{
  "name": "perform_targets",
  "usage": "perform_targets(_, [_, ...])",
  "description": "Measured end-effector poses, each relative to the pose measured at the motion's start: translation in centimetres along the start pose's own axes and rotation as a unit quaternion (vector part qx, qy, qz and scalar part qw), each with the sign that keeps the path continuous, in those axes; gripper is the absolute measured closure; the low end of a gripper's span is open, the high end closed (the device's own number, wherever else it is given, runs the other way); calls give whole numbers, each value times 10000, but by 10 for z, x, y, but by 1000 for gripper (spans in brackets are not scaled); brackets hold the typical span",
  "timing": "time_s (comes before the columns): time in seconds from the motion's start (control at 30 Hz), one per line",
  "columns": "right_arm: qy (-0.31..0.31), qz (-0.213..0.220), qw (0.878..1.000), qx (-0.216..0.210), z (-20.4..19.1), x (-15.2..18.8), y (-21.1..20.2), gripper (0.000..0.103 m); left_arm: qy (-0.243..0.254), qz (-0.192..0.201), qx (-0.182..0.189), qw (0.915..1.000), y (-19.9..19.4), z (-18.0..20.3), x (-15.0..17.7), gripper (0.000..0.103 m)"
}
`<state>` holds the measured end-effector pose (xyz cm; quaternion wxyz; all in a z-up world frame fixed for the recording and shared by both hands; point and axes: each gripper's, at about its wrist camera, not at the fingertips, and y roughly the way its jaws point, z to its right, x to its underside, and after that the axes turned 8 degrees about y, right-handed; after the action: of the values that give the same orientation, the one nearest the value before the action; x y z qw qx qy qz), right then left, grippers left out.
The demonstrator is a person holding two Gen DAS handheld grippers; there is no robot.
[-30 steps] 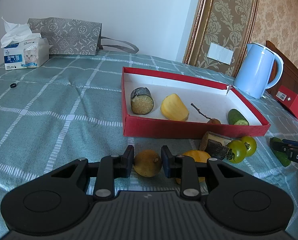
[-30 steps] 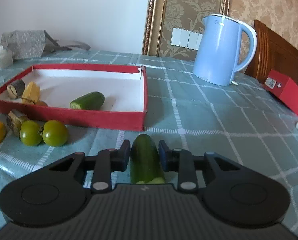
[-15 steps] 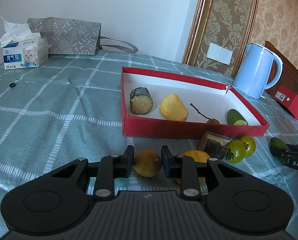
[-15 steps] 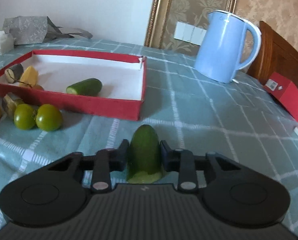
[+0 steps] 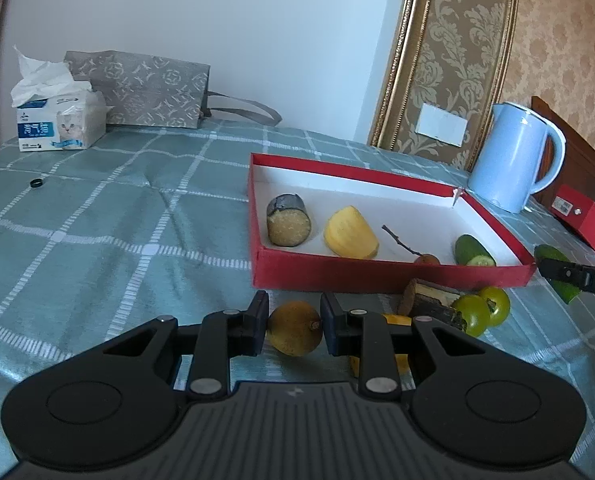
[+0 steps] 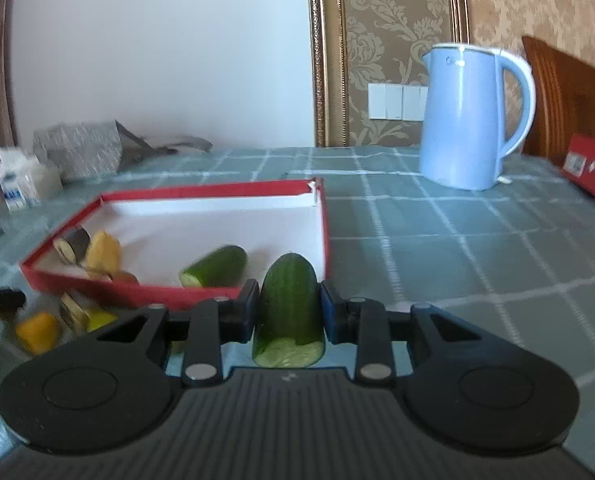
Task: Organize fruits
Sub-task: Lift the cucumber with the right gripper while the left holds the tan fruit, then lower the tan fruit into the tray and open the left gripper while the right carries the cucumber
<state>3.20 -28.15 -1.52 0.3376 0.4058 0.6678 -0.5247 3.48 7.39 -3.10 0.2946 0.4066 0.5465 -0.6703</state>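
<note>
My left gripper (image 5: 293, 330) has its jaws closed on a small round brown-yellow fruit (image 5: 294, 333), low over the bench (image 5: 97, 232) just in front of the red box's (image 5: 377, 276) near wall. My right gripper (image 6: 288, 312) has its jaws clamped on a cucumber half (image 6: 289, 308), cut face toward the camera and rounded tip pointing at the box's right corner; from the left wrist view it hangs just off that corner.

Inside the box I see an eggplant piece (image 5: 288, 226), a yellow wedge (image 5: 351, 233), a small stemmed fruit (image 5: 427, 259) and another cucumber piece (image 5: 472, 251). Two green tomatoes (image 5: 483, 312), a brown chunk (image 5: 427, 304) and an orange piece (image 5: 393, 354) lie on the bench outside.

My worries, as I judge them:

- The round fruit is smooth and pinched across its widest part. A tilt or jolt could let it squirt out and roll along the cloth.
- The box wall stands right ahead of the left gripper. If I carry the fruit forward too low, it or the fingers will strike the wall and shove the light box.
- The cucumber's skin is slick and its tip overhangs, so it could pivot in the grip.
- Dropped near the corner, it may knock the cucumber piece already there.
- Both grippers heading for the same box could collide.
</note>
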Motion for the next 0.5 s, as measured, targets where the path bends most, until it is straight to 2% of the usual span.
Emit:
perform_targets(0.27, [179,-24,9997,-160,6,4,5,73,-33,125,32,9999,1,2,-13,76])
perform_targets(0.37, [180,-32,9997,-183,6,4,6,73,-71,228,115,9996,3,4,-26,76])
perform_targets(0.5, [195,-18,9996,-201,6,4,5,73,143,378,109,9991,14,13,-51,76])
